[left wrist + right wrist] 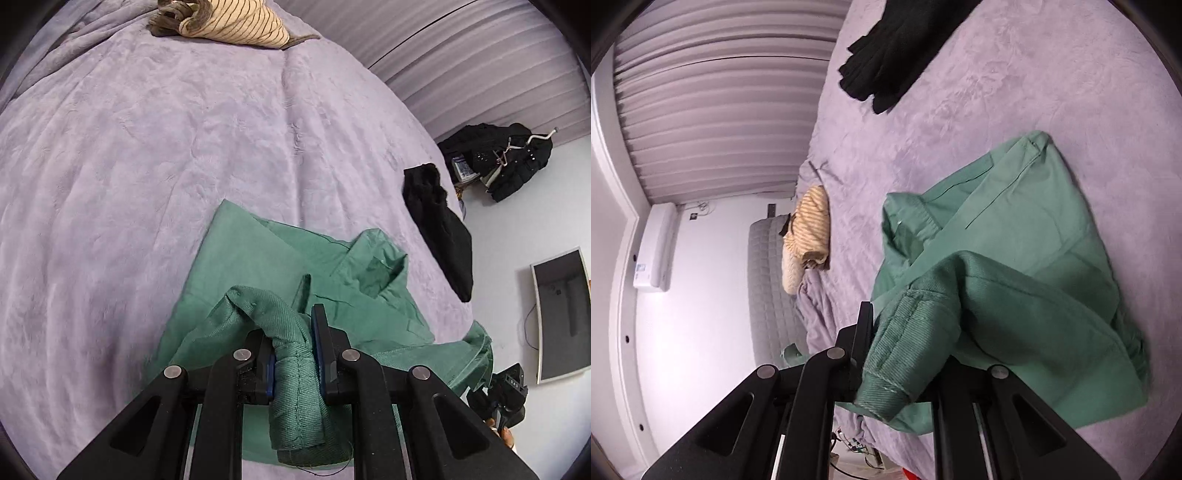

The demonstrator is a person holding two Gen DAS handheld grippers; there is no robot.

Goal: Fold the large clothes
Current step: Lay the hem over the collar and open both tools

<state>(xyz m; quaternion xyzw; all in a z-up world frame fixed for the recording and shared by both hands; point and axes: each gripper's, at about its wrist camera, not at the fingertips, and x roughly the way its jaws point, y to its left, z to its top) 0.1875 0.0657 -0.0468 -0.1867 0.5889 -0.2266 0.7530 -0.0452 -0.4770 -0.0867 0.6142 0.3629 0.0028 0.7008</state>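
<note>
Green cotton twill, thick at its stitched hem, is pinched by the left tongs (293,354), whose pads are pressed together on a rolled bunch of the green garment (258,273). A ribbed, double-stitched edge of the same garment (1015,258) is gripped by the right tongs (886,354), also pressed together on cloth; only one finger (862,332) is seen, the other being hidden under the fabric. The rest of the garment lies crumpled on the lilac bed (147,166), partly lifted toward both tongs.

The cloth is judged soft, limp and fairly light, though heavy enough to sag and drag over the plush cover, which is likely to cling rather than let it slide. No harm from a firm pinch is expected. Hems, cuffs and waistband are judged the best holds, since the doubled seams resist slipping; a single layer would be likely to pull free.

Beyond the garment, toward the bed's edge, a black garment (439,221) is draped. Farthest from the green garment, a striped beige top (229,22) is heaped.
</note>
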